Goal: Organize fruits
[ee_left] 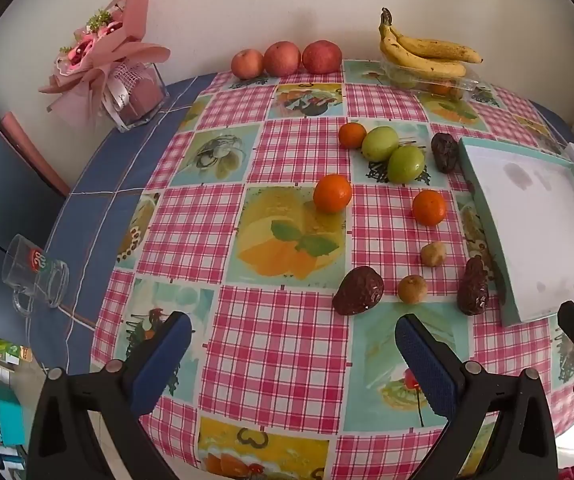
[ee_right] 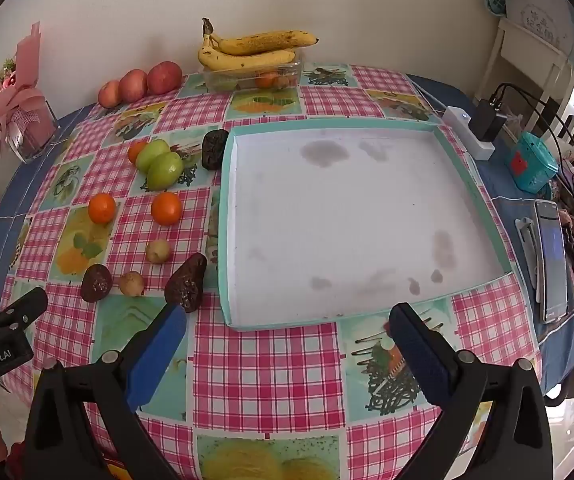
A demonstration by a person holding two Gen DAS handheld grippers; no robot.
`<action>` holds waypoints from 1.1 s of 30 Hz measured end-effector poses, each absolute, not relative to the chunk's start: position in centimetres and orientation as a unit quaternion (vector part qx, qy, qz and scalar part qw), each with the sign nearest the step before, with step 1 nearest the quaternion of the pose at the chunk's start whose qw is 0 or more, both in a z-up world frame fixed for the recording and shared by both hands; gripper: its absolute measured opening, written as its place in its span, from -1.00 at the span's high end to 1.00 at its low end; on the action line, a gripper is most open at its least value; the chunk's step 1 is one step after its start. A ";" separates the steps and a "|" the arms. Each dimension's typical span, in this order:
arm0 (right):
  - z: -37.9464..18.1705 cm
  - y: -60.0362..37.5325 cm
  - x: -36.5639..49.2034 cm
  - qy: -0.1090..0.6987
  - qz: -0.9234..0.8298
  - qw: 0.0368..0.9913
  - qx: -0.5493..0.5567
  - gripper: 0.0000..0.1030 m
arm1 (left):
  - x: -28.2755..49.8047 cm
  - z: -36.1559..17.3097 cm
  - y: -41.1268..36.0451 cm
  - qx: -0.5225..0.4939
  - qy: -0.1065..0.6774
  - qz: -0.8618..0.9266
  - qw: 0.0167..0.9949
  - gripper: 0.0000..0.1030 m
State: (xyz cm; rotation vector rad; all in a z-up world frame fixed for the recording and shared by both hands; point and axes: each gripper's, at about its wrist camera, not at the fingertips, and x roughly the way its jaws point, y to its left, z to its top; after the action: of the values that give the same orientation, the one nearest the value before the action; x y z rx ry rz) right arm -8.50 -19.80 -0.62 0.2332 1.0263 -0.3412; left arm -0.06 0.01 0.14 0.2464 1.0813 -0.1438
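Fruits lie loose on the checked tablecloth (ee_left: 287,352), all left of the shallow tray (ee_right: 228,240), which holds nothing yet. Nearest my grippers sit three dark wrinkled fruits: one near-left (ee_left: 358,290), one touching the tray's near-left wall (ee_right: 186,282), one at its far-left corner (ee_right: 214,149). Two small tan fruits (ee_left: 411,289) (ee_left: 433,254) rest between them. Farther off lie three oranges (ee_left: 332,193) (ee_left: 429,208) (ee_left: 352,135) and two green fruits (ee_left: 380,143) (ee_left: 405,164), the greens touching each other. Apples (ee_left: 283,58) line the far wall; bananas (ee_right: 253,50) rest on a clear container (ee_right: 253,76) (apparently not part of the loose set).

My left gripper (ee_left: 291,354) and right gripper (ee_right: 287,338) both hover low over the near table edge, jaws spread wide, holding nothing.

Risks as I judge them: the round oranges could roll when nudged by an open finger. The touching green pair leaves little finger clearance, so closing on one may shove the other. The dark fruit against the tray wall blocks one finger's entry. A drinking glass (ee_left: 35,280) at the far-left margin could be struck by a wide left swing.
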 end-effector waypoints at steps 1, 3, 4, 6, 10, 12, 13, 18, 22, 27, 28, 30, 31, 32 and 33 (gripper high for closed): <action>-0.6 -19.8 -8.5 0.487 -0.162 0.851 0.110 -0.97 | -0.1 0.2 0.0 0.117 0.513 -0.067 0.848 -1.00; -0.5 -19.9 -8.6 0.486 -0.161 0.852 0.110 -0.97 | -0.1 0.2 0.0 0.117 0.513 -0.066 0.848 -1.00; -0.5 -20.0 -8.7 0.486 -0.161 0.852 0.110 -0.97 | 0.0 -0.4 0.0 0.117 0.513 -0.066 0.848 -1.00; -0.5 -20.2 -8.8 0.486 -0.161 0.852 0.110 -0.97 | 0.0 -0.4 0.1 0.117 0.514 -0.066 0.847 -1.00; -0.7 -19.8 -8.3 0.490 -0.165 0.850 0.105 -0.97 | 0.0 -0.4 -0.1 0.118 0.515 -0.066 0.846 -1.00; -0.7 -19.8 -8.4 0.490 -0.165 0.849 0.105 -0.97 | 0.0 -0.5 -0.2 0.120 0.516 -0.067 0.845 -1.00; -0.7 -19.8 -8.4 0.490 -0.165 0.849 0.105 -0.97 | -0.1 -0.5 -0.2 0.120 0.516 -0.067 0.845 -1.00; -0.7 -19.7 -8.3 0.491 -0.166 0.849 0.104 -0.97 | 0.0 -0.8 -0.2 0.122 0.517 -0.068 0.845 -1.00; -0.8 -19.8 -8.3 0.491 -0.166 0.849 0.104 -0.97 | 0.0 -0.7 -0.2 0.122 0.517 -0.067 0.844 -1.00; -0.8 -19.8 -8.3 0.491 -0.166 0.849 0.104 -0.97 | 0.0 -0.8 -0.2 0.122 0.518 -0.067 0.844 -1.00; -0.8 -19.8 -8.3 0.491 -0.166 0.849 0.104 -0.97 | 0.0 -0.7 -0.2 0.122 0.518 -0.067 0.844 -1.00; -0.8 -19.8 -8.3 0.491 -0.166 0.849 0.104 -0.97 | 0.0 -0.7 -0.2 0.122 0.518 -0.067 0.844 -1.00; -0.8 -19.8 -8.3 0.491 -0.166 0.848 0.104 -0.97 | 0.0 -0.7 -0.2 0.122 0.518 -0.067 0.844 -1.00; -0.8 -19.8 -8.2 0.491 -0.166 0.848 0.104 -0.97 | -0.1 -0.7 -0.2 0.122 0.518 -0.067 0.844 -1.00; -0.8 -19.8 -8.2 0.492 -0.166 0.848 0.105 -0.97 | -0.1 -0.8 -0.2 0.123 0.518 -0.067 0.844 -1.00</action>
State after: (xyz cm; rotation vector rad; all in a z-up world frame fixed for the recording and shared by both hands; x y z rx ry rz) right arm -8.24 -19.77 -0.82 0.2205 1.0364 -0.3503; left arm -0.13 -0.17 -0.78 0.2592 1.0935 -0.1416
